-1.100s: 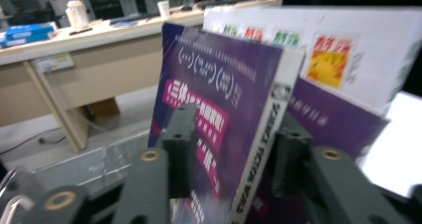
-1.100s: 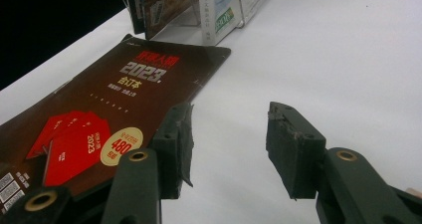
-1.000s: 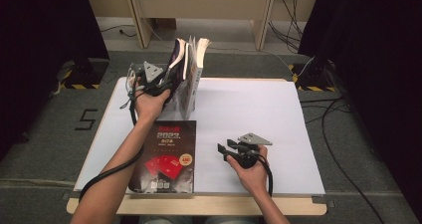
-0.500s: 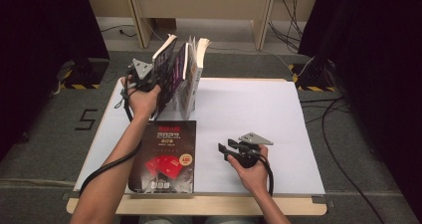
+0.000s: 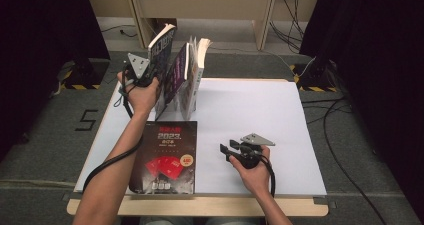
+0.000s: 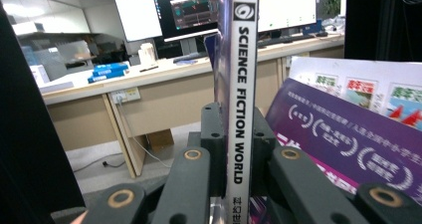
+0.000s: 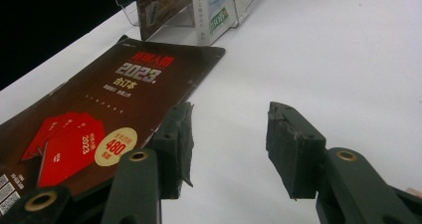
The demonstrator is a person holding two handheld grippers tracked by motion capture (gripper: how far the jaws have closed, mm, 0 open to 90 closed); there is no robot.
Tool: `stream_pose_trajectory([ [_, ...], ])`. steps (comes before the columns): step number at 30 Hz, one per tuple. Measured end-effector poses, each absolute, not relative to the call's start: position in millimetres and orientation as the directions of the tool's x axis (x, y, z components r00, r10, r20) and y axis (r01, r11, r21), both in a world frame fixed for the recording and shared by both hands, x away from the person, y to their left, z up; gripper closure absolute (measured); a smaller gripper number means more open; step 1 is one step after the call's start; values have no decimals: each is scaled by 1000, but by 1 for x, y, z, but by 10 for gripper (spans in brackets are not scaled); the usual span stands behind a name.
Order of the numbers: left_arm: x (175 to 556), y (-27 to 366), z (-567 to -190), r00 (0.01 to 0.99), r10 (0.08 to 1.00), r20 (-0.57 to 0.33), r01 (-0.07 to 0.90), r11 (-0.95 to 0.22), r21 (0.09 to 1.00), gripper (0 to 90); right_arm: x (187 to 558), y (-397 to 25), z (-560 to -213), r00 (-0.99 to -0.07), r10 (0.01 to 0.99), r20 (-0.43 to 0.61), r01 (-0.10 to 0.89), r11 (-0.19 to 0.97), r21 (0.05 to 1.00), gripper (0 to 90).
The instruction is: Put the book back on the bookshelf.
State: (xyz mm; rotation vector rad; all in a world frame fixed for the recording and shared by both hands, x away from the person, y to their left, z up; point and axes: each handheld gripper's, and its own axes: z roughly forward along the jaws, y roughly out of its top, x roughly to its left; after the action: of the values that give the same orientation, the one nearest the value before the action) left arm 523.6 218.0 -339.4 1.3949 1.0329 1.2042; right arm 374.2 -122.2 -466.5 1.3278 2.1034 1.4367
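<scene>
- My left gripper pinches the Science Fiction World book – it's now lifted left of the rack's books, so it's coming out.
- My right gripper rests spread beside the flat book.

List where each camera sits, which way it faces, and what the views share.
High view: above the table's near side, looking forward and down; both forearms, left gripper, right gripper.
Left gripper view: rides the left gripper, facing a desk with monitors; jaws clamp the book.
Right gripper view: rides the right gripper, low over the table; jaws open.
Shared: the red magazine, in the high and right gripper views.
</scene>
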Motion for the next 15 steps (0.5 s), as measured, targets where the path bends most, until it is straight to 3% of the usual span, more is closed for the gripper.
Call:
stream_pose_trajectory([
  [5,527,217,-345,140,971,196,-29,-194,981,824,375,-123,-468,-544,797,262,536,90,839,534],
  [15,521,215,-374,230,947,225,-3,-230,973,822,374,-124,-466,-544,798,259,532,89,842,535],
])
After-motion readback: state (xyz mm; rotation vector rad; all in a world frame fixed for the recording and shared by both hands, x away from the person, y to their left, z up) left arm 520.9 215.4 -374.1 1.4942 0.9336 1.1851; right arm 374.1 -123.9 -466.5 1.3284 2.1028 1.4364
